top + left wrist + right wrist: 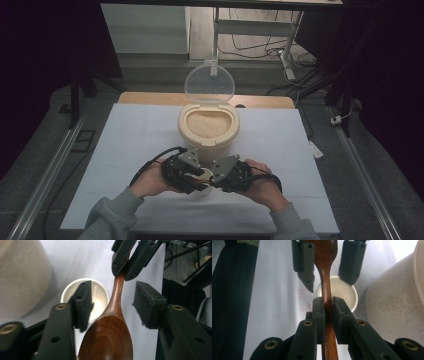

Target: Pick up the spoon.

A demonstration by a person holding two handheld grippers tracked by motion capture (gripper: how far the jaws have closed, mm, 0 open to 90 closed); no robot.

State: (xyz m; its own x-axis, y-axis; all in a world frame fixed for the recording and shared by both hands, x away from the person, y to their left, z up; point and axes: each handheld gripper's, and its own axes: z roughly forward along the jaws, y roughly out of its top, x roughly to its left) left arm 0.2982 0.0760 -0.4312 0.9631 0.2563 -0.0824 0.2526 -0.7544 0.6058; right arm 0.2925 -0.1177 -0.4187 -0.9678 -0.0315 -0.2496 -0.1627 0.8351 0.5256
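The right gripper (327, 308) is clenched on the handle of a wooden spoon (110, 335), holding it level just above a small white cup (98, 298) that stands on the table (280, 150) in front of the rice container (207, 132). The left gripper (112, 306) straddles the spoon where handle widens into bowl, but its jaws stand released: in both gripper views a gap shows between each pad and the wood. The main risk, as I judge it, is in the handover. If the right jaws let go before the left pads press on the wood, the spoon drops onto the cup and may tip it. The tapering neck is a poor seat too; pads closing on the slope could squeeze the spoon lengthwise out of the grip or twist it. The two grippers also work close together over the cup, so a careless swing could knock it against the rice container, whose lid (209, 82) stands open.
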